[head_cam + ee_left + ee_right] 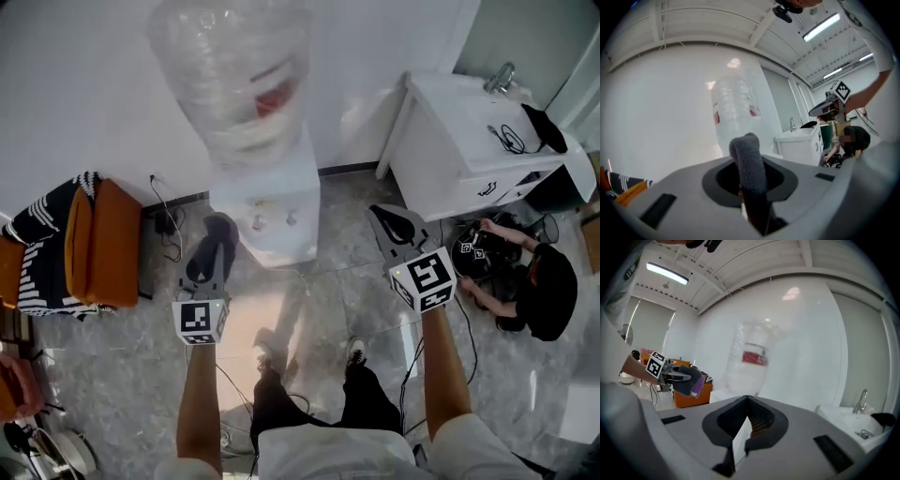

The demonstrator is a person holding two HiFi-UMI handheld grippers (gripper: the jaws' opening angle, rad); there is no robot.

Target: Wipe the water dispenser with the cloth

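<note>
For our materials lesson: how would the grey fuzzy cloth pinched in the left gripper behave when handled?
The grey fuzzy cloth is probably floppy: it folds over itself above the left gripper. Its nap suggests it grips rather than slips.

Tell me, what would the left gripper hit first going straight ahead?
Probably the big bottle on the water dispenser; the cloth in the left gripper would touch first, though depth is unclear.

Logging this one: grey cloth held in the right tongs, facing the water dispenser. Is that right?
Not quite. The cloth is held in the left tongs, as the left gripper view shows; the right tongs are shut on nothing. It does face the dispenser.
</note>
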